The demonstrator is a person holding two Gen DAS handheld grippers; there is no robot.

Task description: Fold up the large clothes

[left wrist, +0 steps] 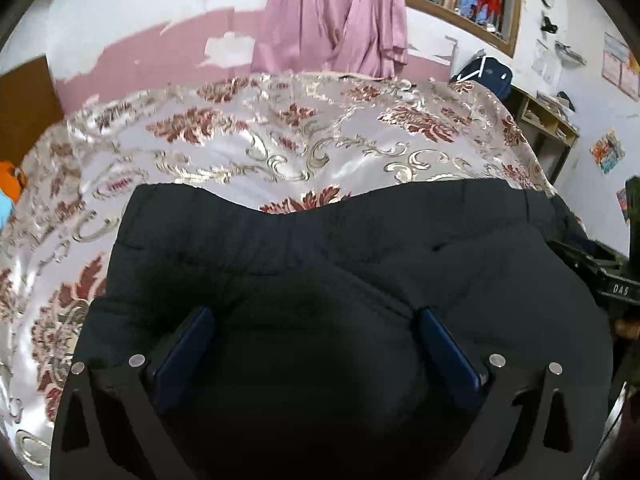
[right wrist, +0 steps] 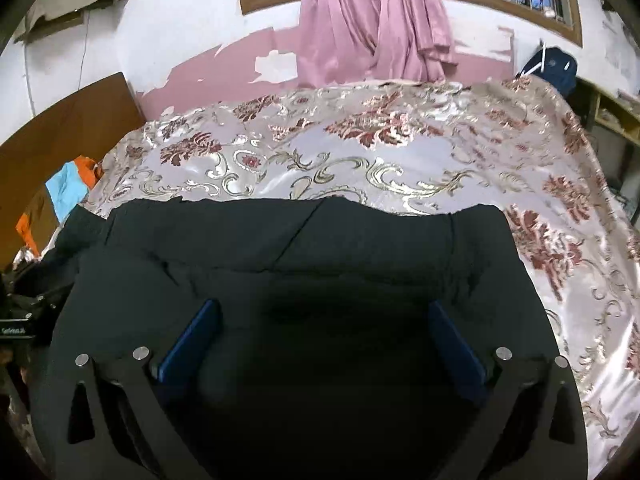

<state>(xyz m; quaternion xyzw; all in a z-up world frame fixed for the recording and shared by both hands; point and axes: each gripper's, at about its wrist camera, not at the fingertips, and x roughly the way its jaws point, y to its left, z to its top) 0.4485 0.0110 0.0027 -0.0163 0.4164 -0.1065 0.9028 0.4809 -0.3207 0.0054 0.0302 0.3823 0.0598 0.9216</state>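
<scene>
Bedroom, white and pink wall with peeling paint (left wrist: pixel 132 52), a wood-framed window (right wrist: pixel 500 4) and a pink curtain (left wrist: pixel 332 20) hanging at the far side. A bed is filling both views, covered by a shiny bedspread (left wrist: pixel 240 148) with red flowers and gold scrolls. A brown headboard (right wrist: pixel 64 136) is standing at the left, with an orange and blue cloth (right wrist: pixel 66 192) lying by it. At the far right a dark backpack (left wrist: pixel 484 74) is leaning beside a wooden shelf (left wrist: pixel 548 116).

A dark garment (left wrist: pixel 320 248) is lying on the near part of the bedspread, its far edge wavy, with seams and creases running across it. It is spreading under both tools.

The left gripper (left wrist: pixel 316 322) is hovering low over the garment, its blue fingers (left wrist: pixel 192 340) spread wide, nothing between them but dark cloth below. Whether the tips are touching the fabric cannot be told.

The right gripper (right wrist: pixel 324 316) is sitting likewise over the garment, blue fingers (right wrist: pixel 196 332) held well apart, gripping nothing. At the left edge of the right wrist view, black hardware with lettering, too blurred to read.
</scene>
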